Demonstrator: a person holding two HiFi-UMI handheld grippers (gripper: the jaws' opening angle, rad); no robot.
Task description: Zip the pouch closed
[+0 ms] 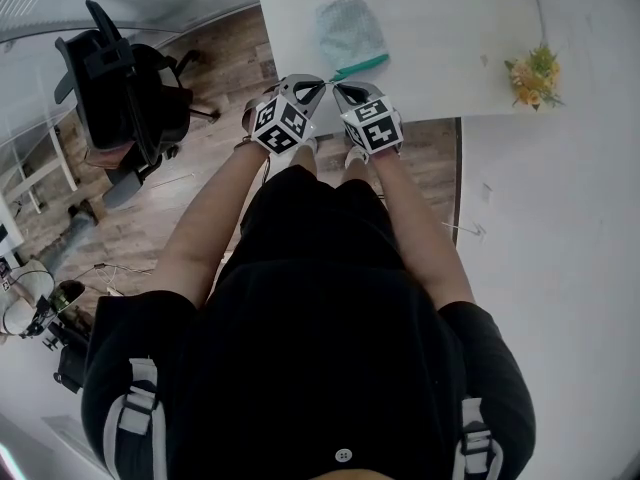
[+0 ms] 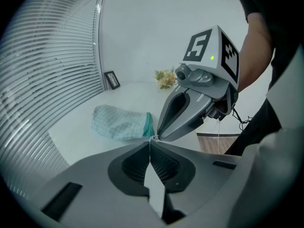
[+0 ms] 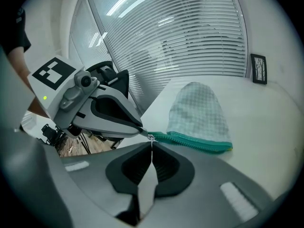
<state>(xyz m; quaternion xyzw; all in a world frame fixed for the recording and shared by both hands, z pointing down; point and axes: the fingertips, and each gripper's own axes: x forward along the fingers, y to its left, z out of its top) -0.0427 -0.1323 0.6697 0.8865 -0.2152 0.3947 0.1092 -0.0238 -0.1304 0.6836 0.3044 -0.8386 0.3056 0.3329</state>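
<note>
Left gripper (image 2: 150, 140) clenches the near end of the zip (image 3: 194, 142); right gripper (image 3: 151, 143) clenches the pull (image 3: 151, 137) beside it. From your right gripper, the zip runs ahead and rightward.

Desk (image 1: 440, 38): a wide bare stretch lies open between the pouch (image 1: 348, 30) and the flower ornament (image 1: 533, 76), which stands well apart near the right edge. The open surface runs past the pouch towards the far side. There, a small picture frame (image 2: 112, 80) stands close to the window blinds (image 3: 190, 37), which close off that side.

Near edge: the left hand-held gripper (image 1: 322, 86) and right hand-held gripper (image 1: 336, 87) meet tip to tip at the zip pull (image 3: 151, 137). Both have their jaws together, with no gap between the two. The left one pinches the pouch's zip end and the right one the pull.

Floor at left: an office chair (image 1: 120, 88) stands apart from the desk, with open floor between.
</note>
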